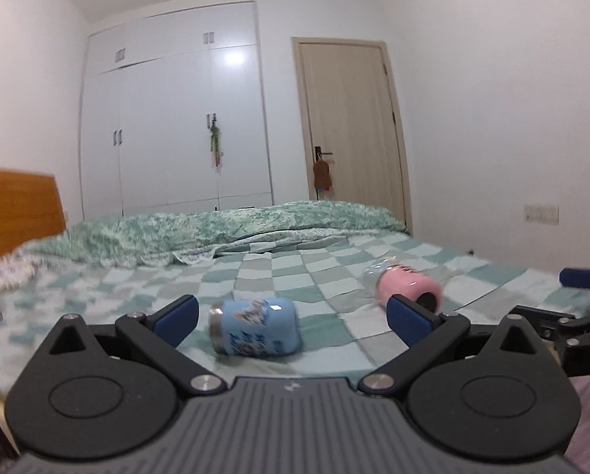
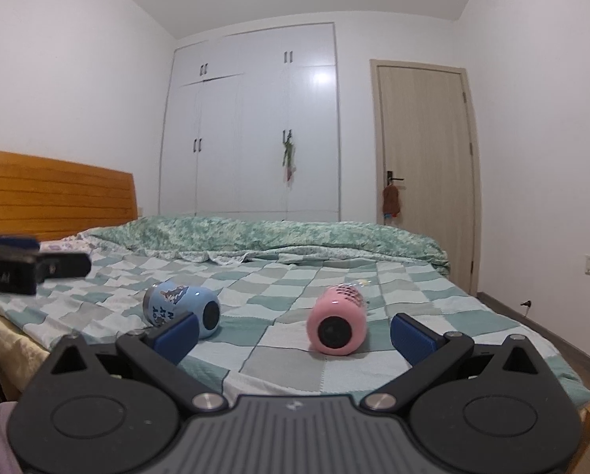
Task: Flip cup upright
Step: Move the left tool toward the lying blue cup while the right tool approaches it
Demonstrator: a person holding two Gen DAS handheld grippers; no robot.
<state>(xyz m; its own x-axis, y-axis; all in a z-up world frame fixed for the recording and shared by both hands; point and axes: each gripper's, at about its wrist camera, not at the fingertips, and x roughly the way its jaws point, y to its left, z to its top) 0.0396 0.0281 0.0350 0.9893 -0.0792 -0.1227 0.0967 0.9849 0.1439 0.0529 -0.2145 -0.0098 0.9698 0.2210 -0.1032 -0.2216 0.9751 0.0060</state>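
Note:
A blue cup [image 1: 255, 326] with a cartoon print lies on its side on the checked bed sheet [image 1: 295, 272]. My left gripper [image 1: 293, 322] is open, its jaws wide apart, with the blue cup just ahead between the fingers. A pink cup [image 1: 407, 288] lies on its side further right, behind the right finger. In the right wrist view my right gripper [image 2: 295, 335] is open and empty. The pink cup [image 2: 337, 326] lies just ahead between its fingers, base toward me. The blue cup [image 2: 182, 310] lies to the left, partly behind the left finger.
A rumpled green quilt [image 2: 263, 237] lies across the far side of the bed. A wooden headboard [image 2: 53, 193] stands at the left. A white wardrobe [image 2: 251, 126] and a door [image 2: 425, 173] are behind. The other gripper shows at the left edge of the right wrist view [image 2: 26, 268].

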